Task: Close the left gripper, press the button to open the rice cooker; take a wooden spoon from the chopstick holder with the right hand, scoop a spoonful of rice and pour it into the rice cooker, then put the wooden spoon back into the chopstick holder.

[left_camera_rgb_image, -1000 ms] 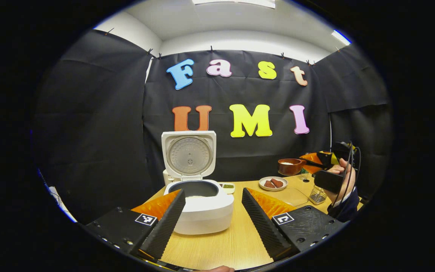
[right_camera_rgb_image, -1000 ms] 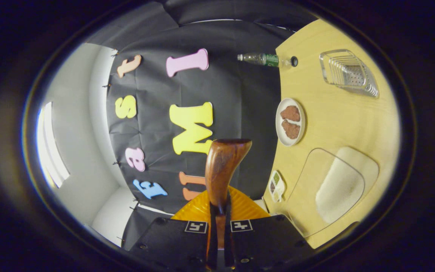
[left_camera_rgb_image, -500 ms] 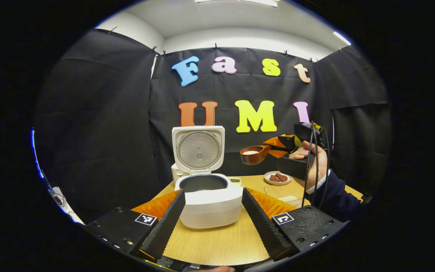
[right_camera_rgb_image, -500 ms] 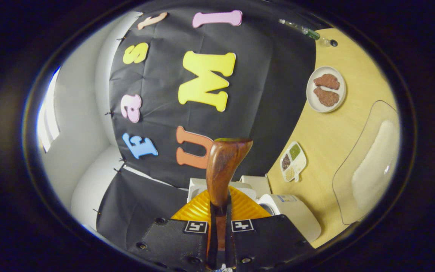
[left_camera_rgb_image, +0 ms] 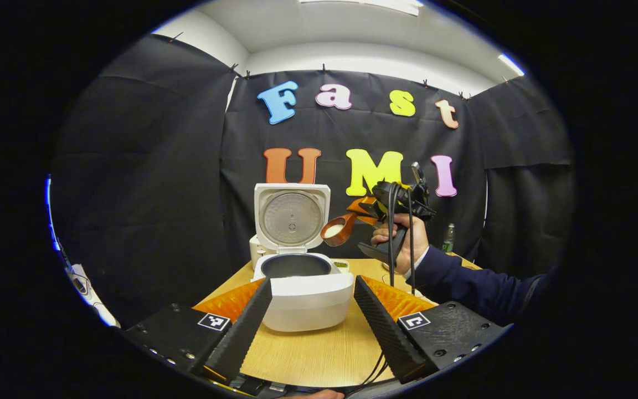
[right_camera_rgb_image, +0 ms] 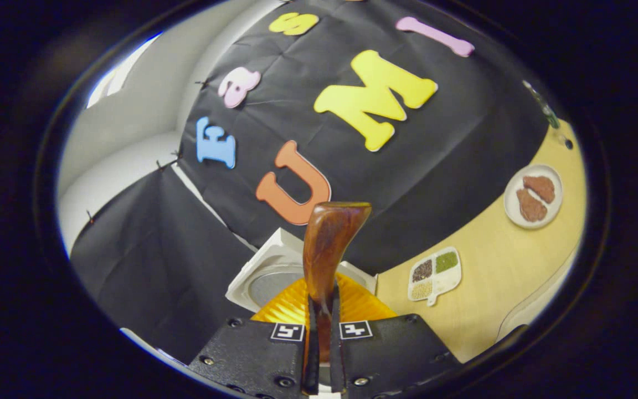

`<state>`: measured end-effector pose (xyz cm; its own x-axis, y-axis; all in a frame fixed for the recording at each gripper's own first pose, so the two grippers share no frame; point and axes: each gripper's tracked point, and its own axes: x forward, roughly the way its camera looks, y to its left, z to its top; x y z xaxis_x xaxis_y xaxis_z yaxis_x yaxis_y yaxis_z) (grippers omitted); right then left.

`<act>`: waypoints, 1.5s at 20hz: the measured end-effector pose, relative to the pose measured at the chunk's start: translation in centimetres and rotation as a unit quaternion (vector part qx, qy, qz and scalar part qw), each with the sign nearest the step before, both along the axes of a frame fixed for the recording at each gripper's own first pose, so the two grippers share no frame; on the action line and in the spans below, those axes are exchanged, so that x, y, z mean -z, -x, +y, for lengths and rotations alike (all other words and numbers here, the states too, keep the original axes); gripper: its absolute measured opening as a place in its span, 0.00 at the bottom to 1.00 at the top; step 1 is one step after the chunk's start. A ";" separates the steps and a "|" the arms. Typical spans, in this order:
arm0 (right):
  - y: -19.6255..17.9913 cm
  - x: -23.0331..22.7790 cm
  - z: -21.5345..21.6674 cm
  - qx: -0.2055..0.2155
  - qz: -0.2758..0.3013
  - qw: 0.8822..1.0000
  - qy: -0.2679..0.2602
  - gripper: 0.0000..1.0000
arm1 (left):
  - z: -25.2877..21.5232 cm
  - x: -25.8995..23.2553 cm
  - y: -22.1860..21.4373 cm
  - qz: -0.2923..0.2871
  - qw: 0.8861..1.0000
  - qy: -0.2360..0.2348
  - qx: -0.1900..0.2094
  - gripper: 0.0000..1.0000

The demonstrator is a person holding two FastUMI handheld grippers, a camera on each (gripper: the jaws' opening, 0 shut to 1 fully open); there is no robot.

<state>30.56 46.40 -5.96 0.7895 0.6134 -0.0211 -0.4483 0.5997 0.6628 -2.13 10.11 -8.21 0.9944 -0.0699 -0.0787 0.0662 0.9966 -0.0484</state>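
Right claw (right_camera_rgb_image: 319, 354) pinches the wooden spoon (right_camera_rgb_image: 327, 249), bowl's inside hidden; left claw (left_camera_rgb_image: 310, 316) wide.

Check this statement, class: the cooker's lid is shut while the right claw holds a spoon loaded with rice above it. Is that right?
Not quite. The lid stands open, upright behind the cooker, as the left gripper view shows. The rest holds: the right claw holds the spoon, loaded with rice, above the cooker.
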 end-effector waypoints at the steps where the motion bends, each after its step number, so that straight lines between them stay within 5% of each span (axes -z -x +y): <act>1: -0.1 -0.2 0.8 -0.005 -0.019 1.000 0.022 0.12 | 0.2 0.1 -0.1 0.003 1.000 -0.001 -0.005 0.95; 6: -1.0 -0.2 3.7 -0.004 -0.099 0.988 0.122 0.10 | 0.2 -0.7 0.4 -0.009 1.000 0.008 -0.012 0.94; 13: -1.1 1.1 8.2 -0.030 -0.215 0.946 0.239 0.10 | 1.1 -0.1 0.8 -0.004 1.000 0.002 -0.028 0.94; 15: -0.2 1.2 9.4 -0.036 -0.254 0.927 0.273 0.10 | 1.7 -0.3 0.6 -0.006 0.999 0.000 -0.042 0.94; 20: 3.4 2.3 11.7 -0.076 -0.361 0.857 0.360 0.08 | 1.7 0.0 1.0 -0.005 0.999 -0.009 -0.047 0.94; 22: 4.2 2.5 12.1 -0.075 -0.379 0.841 0.379 0.10 | 1.8 0.1 0.9 -0.005 0.999 -0.013 -0.051 0.94; 25: 5.2 2.2 11.7 -0.061 -0.390 0.834 0.385 0.10 | 1.7 0.2 0.7 -0.001 0.998 -0.012 -0.054 0.94; 30: 5.6 0.6 8.5 -0.038 -0.373 0.848 0.375 0.09 | 1.5 -0.2 0.5 -0.005 0.998 -0.004 -0.059 0.94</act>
<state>24.95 54.86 -6.60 0.7132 0.6984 0.0597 -0.6315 0.6772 -0.3776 -2.61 11.59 -8.03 0.9965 0.0488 -0.0680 -0.0515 0.9979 -0.0394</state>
